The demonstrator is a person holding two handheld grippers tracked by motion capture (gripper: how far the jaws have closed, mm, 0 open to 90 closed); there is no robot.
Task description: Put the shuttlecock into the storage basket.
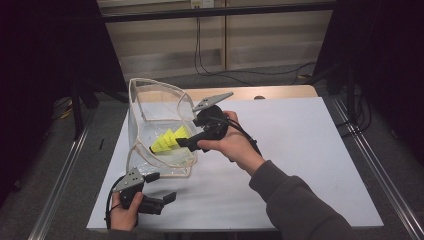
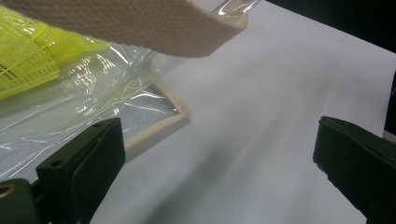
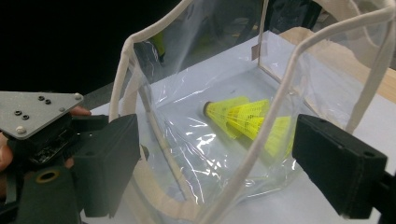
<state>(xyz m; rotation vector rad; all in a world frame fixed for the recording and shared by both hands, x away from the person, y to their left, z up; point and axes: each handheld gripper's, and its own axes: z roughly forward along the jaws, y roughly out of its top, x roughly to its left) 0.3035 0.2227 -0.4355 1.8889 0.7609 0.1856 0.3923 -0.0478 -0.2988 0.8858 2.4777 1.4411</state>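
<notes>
Right gripper view: yellow plastic shuttlecocks dead ahead inside clear cream-trimmed plastic bag, long axis crosswise. Right claw released, nearer. Left claw released, empty.

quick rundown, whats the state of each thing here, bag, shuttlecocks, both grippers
clear bag: standing upright on the table, mouth open
yellow shuttlecocks: nested together, lying on their side on the bag's floor
right gripper: open, nothing between its fingers, at the bag's side
left gripper: open, holding nothing, low over the table by the bag's front corner
table: covered with a white sheet
</notes>
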